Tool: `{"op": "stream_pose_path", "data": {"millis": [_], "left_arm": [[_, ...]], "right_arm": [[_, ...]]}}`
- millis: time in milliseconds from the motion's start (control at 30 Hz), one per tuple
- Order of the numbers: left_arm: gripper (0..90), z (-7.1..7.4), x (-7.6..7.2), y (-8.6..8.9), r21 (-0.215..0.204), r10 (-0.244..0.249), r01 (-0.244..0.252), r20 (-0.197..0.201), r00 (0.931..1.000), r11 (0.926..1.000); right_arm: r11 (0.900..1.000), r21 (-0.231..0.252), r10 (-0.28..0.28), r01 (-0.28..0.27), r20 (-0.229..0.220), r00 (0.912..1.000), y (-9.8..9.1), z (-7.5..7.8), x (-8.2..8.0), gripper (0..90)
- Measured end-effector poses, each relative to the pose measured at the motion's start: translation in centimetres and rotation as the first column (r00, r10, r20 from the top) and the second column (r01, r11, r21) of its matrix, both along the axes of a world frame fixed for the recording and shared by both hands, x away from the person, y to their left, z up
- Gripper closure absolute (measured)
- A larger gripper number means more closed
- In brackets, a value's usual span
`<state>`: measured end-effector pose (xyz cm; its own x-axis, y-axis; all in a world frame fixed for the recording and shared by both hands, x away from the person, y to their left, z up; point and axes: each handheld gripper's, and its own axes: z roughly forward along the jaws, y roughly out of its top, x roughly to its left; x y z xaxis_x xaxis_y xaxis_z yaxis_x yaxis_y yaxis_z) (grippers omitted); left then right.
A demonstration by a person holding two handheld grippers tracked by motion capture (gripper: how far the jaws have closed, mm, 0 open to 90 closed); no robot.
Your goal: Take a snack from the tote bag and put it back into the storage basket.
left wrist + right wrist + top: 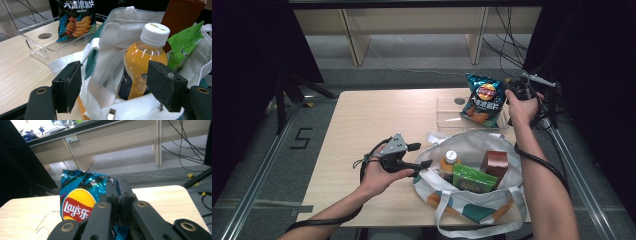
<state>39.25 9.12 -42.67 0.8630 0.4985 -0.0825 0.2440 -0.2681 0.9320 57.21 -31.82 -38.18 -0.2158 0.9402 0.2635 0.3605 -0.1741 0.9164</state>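
Plainly, going from the left: the left gripper (422,156) hovers at the rim of the tote bag (472,210), its fingers (67,86) spread wide and holding nothing, with the bag's white edge and the orange juice bottle (142,62) lying between them, untouched. Farther right, the chip bag (482,100) stands upright in the clear tray (447,120) at the far side of the tabletop (367,125). The right gripper (518,89) has it by the top right corner — fingers (111,195) closed nearly flat on the crimped seal, the foil pinched between them. I judge the bag light, puffy and crackly, its contents easily crushed — so the stiff seal is the place to hold, not the belly. The glossy film looks slippery and may slide if swung.
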Motion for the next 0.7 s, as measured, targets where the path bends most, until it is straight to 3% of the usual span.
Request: {"op": "stream_pose_path", "data": {"millis": [100, 200, 267, 367, 500, 600, 700], "left_arm": [[27.8, -0.02, -0.03, -0.03, 0.007, 0.004, -0.004, 0.004, 1.0, 1.0], [27.8, -0.02, -0.04, -0.07, 0.005, 0.003, -0.003, 0.003, 1.0, 1.0], [27.9, -0.03, -0.03, -0.06, 0.005, 0.003, -0.003, 0.004, 1.0, 1.0], [27.8, -0.07, -0.03, -0.04, 0.007, 0.003, -0.003, 0.003, 1.0, 1.0], [27.9, -0.02, -0.05, -0.02, 0.007, 0.004, -0.004, 0.004, 1.0, 1.0], [27.8, -0.02, -0.05, -0.01, 0.003, 0.002, -0.002, 0.004, 1.0, 1.0], [27.8, 0.0, -0.08, -0.02, 0.006, 0.005, -0.005, 0.004, 1.0, 1.0]], "right_arm": [[0.9999, -0.001, -0.016, 0.016, -0.001, 0.9999, 0.09, 0.04, -0.1, 81.1], [0.9983, -0.058, -0.01, 0.009, -0.011, 0.9999, -0.06, 0.19, -0.07, 76.6], [0.999, -0.042, -0.012, 0.012, -0.017, 0.9998, 0.13, 0.25, -0.14, 72.0], [0.9982, -0.058, -0.018, 0.015, -0.035, 0.9992, 0.2, 0.37, -0.23, 63.0], [0.9973, -0.07, -0.024, 0.024, -0.005, 0.9997, 0.12, 0.38, -0.2, 48.7], [0.9973, -0.066, -0.034, 0.033, -0.022, 0.9992, 0.37, 0.85, -0.51, 41.1], [0.9967, -0.077, -0.024, 0.024, 0.001, 0.9997, 0.46, 0.98, -0.78, 36.1]]}}
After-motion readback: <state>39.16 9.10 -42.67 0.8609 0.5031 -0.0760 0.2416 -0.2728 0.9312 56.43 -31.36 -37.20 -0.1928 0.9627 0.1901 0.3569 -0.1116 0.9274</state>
